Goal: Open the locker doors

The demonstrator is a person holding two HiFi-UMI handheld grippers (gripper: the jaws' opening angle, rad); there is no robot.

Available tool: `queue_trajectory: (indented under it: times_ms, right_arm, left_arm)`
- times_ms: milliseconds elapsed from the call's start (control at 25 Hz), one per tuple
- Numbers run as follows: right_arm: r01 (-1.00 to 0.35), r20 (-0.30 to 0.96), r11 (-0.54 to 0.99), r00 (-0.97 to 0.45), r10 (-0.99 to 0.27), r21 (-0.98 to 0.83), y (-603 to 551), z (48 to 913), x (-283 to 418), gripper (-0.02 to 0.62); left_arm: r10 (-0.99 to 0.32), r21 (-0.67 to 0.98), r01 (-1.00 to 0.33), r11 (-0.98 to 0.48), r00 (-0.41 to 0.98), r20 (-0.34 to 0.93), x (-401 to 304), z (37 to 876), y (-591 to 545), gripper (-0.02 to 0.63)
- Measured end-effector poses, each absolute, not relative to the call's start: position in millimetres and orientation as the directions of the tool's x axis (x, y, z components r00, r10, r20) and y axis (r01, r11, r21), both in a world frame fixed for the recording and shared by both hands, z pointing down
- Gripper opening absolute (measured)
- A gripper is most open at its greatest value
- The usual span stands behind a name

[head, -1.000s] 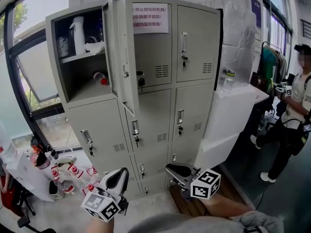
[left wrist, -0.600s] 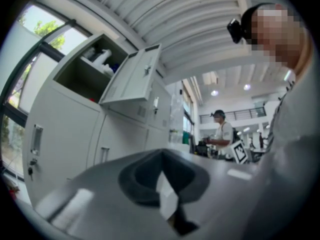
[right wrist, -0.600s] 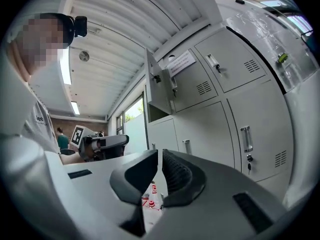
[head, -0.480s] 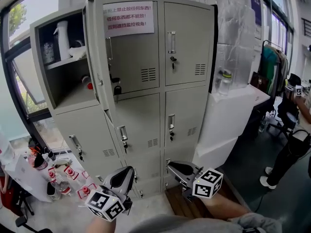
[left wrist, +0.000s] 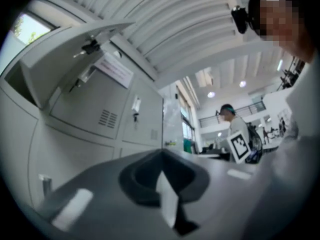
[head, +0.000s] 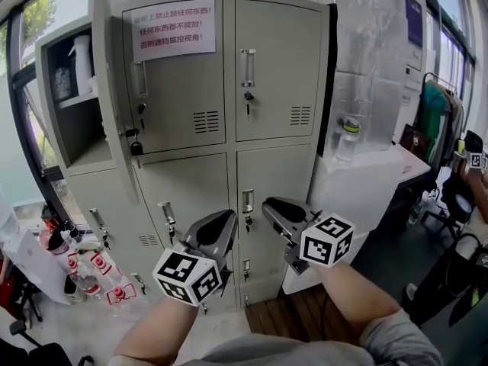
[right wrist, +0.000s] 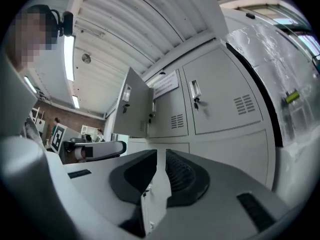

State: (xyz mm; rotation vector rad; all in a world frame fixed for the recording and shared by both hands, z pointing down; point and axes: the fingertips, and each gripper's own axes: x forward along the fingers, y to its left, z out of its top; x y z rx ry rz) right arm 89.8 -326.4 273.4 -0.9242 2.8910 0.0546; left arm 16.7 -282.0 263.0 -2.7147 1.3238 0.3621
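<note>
The grey locker bank point(head: 267, 158) fills the head view. Its top-left door point(head: 107, 97) stands swung out and is seen almost edge-on; the compartment behind it holds a white spray bottle point(head: 80, 59). The other doors are closed, among them the top-middle door with a paper sign point(head: 169, 29) and the top-right door point(head: 278, 67). My left gripper point(head: 225, 218) and right gripper point(head: 268, 204) hang side by side in front of the middle row, clear of the doors. Both are shut and hold nothing. The open door point(right wrist: 132, 109) also shows in the right gripper view.
A tall white unit wrapped in clear plastic point(head: 366, 90) stands against the lockers' right side, with a white block point(head: 358, 189) below it. Bottles and clutter point(head: 84, 273) lie on the floor at lower left. A person point(head: 473, 181) is at the far right.
Both grippers have risen from near the floor to the middle row of doors. The view has shifted, so the lockers sit nearer and the open door shows edge-on.
</note>
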Motion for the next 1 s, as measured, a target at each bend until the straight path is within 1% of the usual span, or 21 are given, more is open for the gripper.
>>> queue_trajectory:
  times_ms: [80, 200, 440, 640, 800, 1000]
  right_arm:
    - [-0.590, -0.131, 0.806, -0.804, -0.580, 0.051, -347.3, 240.9, 90.3, 0.034]
    - [-0.592, -0.158, 0.803, -0.801, -0.578, 0.062, -377.3, 199.1, 82.2, 0.035]
    - [-0.654, -0.208, 0.743, -0.753, -0.624, 0.140, -439.1, 119.9, 65.3, 0.106]
    - [-0.709, -0.258, 0.678, -0.703, -0.663, 0.191, -477.9, 54.0, 51.4, 0.141]
    - [-0.742, -0.256, 0.642, -0.670, -0.696, 0.194, -509.2, 26.1, 41.6, 0.156]
    - [-0.760, -0.246, 0.619, -0.649, -0.720, 0.197, -528.2, 17.7, 29.4, 0.166]
  left_arm:
    - [-0.758, -0.003, -0.792, -0.610, 0.585, -0.288, 33.5, 237.3, -303.2, 0.005]
    - [-0.753, -0.022, -0.804, -0.595, 0.567, -0.335, 44.5, 200.3, -330.5, 0.005]
    - [-0.738, -0.054, -0.822, -0.566, 0.535, -0.411, 34.0, 142.3, -384.0, 0.005]
    - [-0.712, -0.077, -0.816, -0.572, 0.541, -0.448, 9.3, 113.4, -418.1, 0.005]
    - [-0.693, -0.096, -0.811, -0.577, 0.549, -0.468, -9.4, 102.8, -436.7, 0.005]
    - [-0.659, -0.124, -0.788, -0.603, 0.579, -0.481, -19.3, 102.0, -444.3, 0.005]
